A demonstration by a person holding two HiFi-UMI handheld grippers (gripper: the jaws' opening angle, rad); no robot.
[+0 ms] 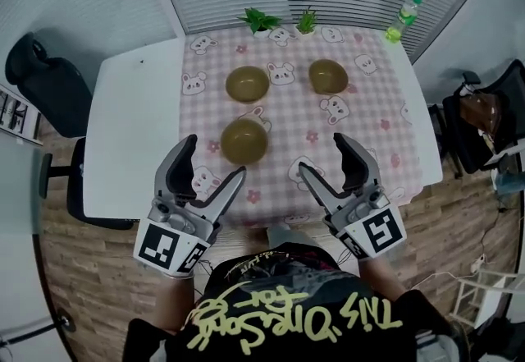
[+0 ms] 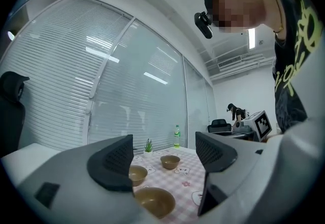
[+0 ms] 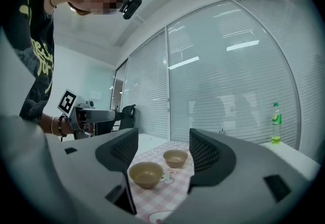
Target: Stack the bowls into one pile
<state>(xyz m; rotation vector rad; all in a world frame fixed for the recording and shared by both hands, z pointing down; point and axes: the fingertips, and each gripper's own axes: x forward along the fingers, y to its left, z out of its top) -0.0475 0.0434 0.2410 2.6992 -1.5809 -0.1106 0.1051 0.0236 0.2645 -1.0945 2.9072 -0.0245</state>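
Left tongs (image 1: 216,155) and right tongs (image 1: 320,153) are held wide open, empty; the near bowl (image 1: 244,141) (judged light, rigid, slick) is best pinched at its rim.

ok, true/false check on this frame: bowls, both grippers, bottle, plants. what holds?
1. Three bowls stand apart on the checked tablecloth, none stacked. True: near bowl, far left bowl, far right bowl.
2. The left gripper is shut on a bowl. False: its jaws are apart and empty.
3. The green bottle stands at the table's far right corner. True.
4. The right gripper holds the near bowl. False: it is open and holds nothing.
5. The potted plants sit at the table's near edge. False: they sit at the far edge.
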